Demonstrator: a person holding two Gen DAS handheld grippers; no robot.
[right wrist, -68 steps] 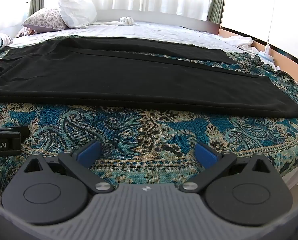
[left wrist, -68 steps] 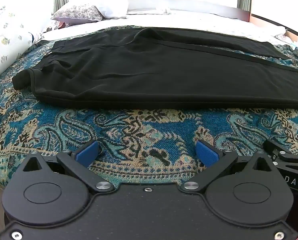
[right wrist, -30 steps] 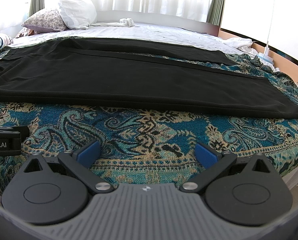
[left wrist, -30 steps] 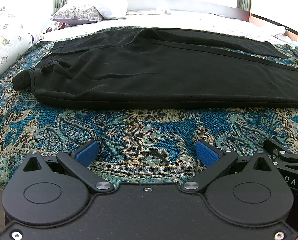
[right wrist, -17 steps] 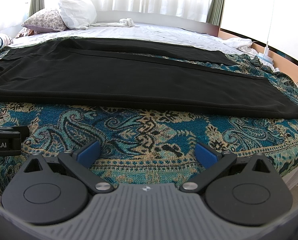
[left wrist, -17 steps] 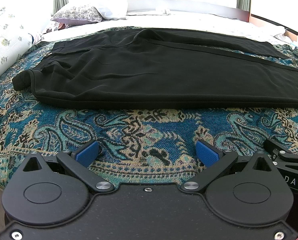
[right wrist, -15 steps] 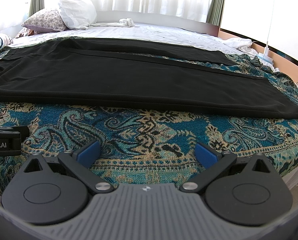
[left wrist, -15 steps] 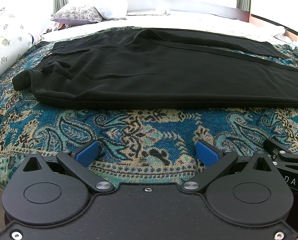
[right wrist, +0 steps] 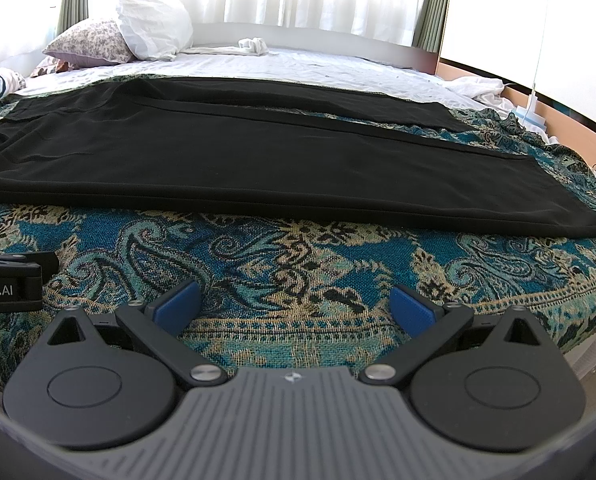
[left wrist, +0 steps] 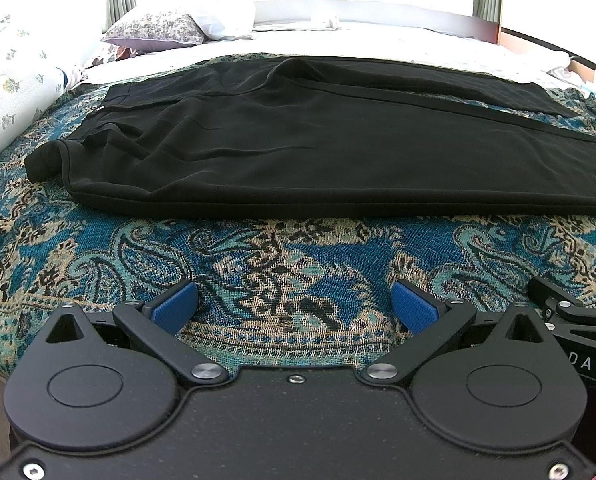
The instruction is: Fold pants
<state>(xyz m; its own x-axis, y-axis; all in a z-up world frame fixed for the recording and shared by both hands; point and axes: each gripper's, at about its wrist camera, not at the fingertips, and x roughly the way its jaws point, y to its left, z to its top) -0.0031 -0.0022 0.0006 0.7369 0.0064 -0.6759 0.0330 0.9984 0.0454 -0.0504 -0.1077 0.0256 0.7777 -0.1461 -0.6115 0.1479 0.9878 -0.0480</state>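
Black pants (left wrist: 298,148) lie spread flat across the bed, waistband at the left, legs running to the right; the right wrist view shows the pants (right wrist: 257,160) with the near leg's hem at the right. My left gripper (left wrist: 295,308) is open, low over the blanket, short of the near edge of the pants and holding nothing. My right gripper (right wrist: 293,306) is open too, also short of that edge, with nothing between its blue pads (right wrist: 412,312).
A blue paisley blanket (left wrist: 277,264) covers the bed under the pants. Pillows (right wrist: 137,36) and a white sheet (right wrist: 298,66) lie at the far side. The bed's right edge (right wrist: 594,340) drops off near my right gripper. Each gripper's body shows at the other's frame edge.
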